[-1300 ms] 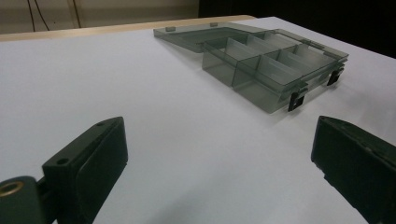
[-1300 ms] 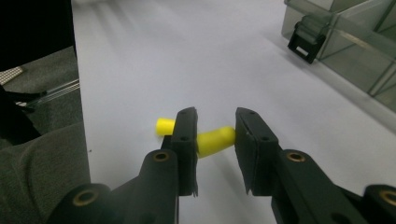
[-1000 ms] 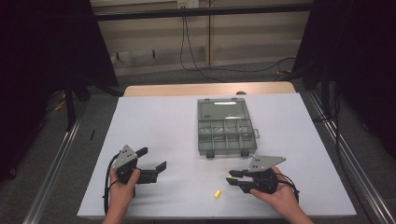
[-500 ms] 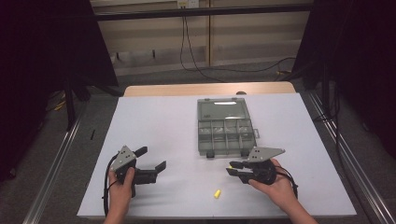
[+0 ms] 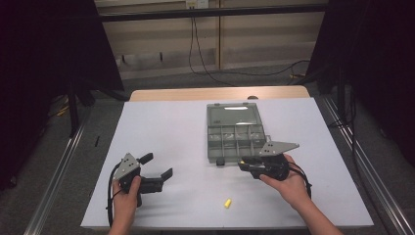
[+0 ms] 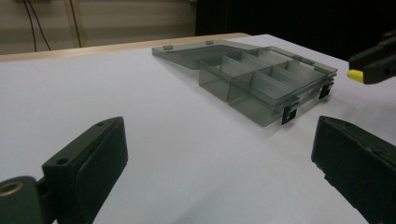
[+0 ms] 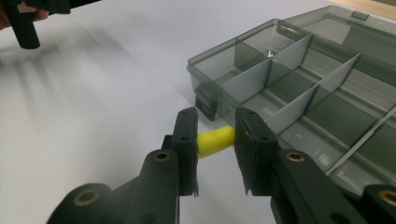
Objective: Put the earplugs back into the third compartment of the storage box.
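The right tool grips a small yellow plug across its ends, so the piece's long axis runs from one jaw to the other, spanning the gap between them. Seen from above, this tool hangs just off the near edge of the grey compartment box, near its right-hand latch, with the open lid lying flat on the far side. In the right gripper view the box lies ahead and to the right of the jaws, its near corner compartment being the closest open cell, and the plug sits low against the outside of the near wall, beside a latch, not yet over the rim. My judgement is that the coming move turns on this: the box is beyond the tool, so the plug has to rise over the wall and travel away from the person before it can be let go. The left tool rests with jaws wide apart and nothing between them, well to the left of the box on the white counter (a second yellow plug lies loose on the counter near the front edge, between the two hands).
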Demonstrator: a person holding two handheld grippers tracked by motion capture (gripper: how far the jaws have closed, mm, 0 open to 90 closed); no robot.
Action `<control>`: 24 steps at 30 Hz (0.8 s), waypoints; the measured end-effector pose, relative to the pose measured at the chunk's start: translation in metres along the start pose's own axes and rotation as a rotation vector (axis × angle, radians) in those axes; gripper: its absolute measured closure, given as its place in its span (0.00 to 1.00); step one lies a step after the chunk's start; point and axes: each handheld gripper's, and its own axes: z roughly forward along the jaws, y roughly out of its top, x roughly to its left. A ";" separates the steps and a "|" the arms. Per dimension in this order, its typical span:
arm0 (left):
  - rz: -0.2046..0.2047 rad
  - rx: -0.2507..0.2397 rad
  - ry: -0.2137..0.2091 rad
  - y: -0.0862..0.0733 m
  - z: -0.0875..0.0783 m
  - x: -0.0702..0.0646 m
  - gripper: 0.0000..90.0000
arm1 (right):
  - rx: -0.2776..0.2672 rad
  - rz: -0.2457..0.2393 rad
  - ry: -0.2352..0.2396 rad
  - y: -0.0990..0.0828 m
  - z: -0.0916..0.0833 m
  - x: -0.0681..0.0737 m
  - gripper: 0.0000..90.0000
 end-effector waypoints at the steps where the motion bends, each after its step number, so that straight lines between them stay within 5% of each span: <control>1: 0.002 0.005 -0.004 0.000 0.000 0.000 0.04 | -0.002 0.006 -0.005 0.001 0.000 -0.002 0.78; 24: 0.002 0.009 -0.010 0.000 0.000 0.001 0.04 | 0.004 0.043 -0.088 0.020 0.013 -0.032 0.79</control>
